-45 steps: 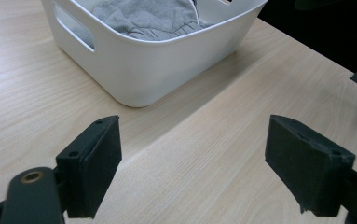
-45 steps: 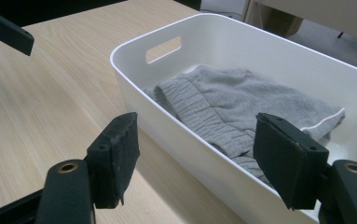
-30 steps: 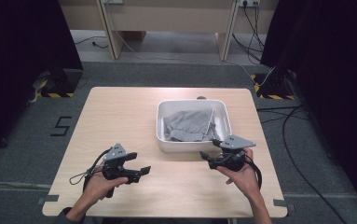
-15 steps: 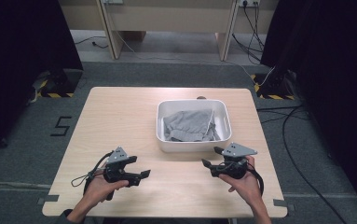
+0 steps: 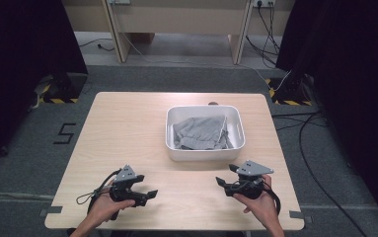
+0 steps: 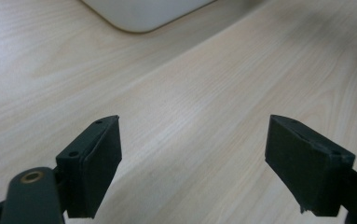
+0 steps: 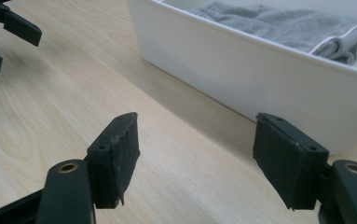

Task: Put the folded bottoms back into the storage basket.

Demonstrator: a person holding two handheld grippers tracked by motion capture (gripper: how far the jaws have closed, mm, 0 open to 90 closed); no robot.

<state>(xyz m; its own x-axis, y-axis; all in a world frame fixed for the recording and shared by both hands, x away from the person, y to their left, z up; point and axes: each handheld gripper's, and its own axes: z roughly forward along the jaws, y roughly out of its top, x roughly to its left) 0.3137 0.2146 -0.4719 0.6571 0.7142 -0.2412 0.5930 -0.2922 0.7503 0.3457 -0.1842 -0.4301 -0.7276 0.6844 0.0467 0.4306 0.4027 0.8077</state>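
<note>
One wooden table (image 5: 127, 133), centre of the high view. One white plastic tub (image 5: 205, 152), right of centre. One grey towel (image 5: 196, 133), crumpled inside the tub. Two handheld grippers: left gripper (image 5: 149, 193), lower left, jaws wide, empty; right gripper (image 5: 221, 183), lower right, just below the tub, jaws wide, empty.

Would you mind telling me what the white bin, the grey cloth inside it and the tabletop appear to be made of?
The white bin looks like smooth moulded plastic, with rounded corners and a soft sheen. The grey cloth seems a soft knit fabric, rumpled, with a pale hem. The tabletop shows light wood grain, perhaps laminate, matte.
</note>
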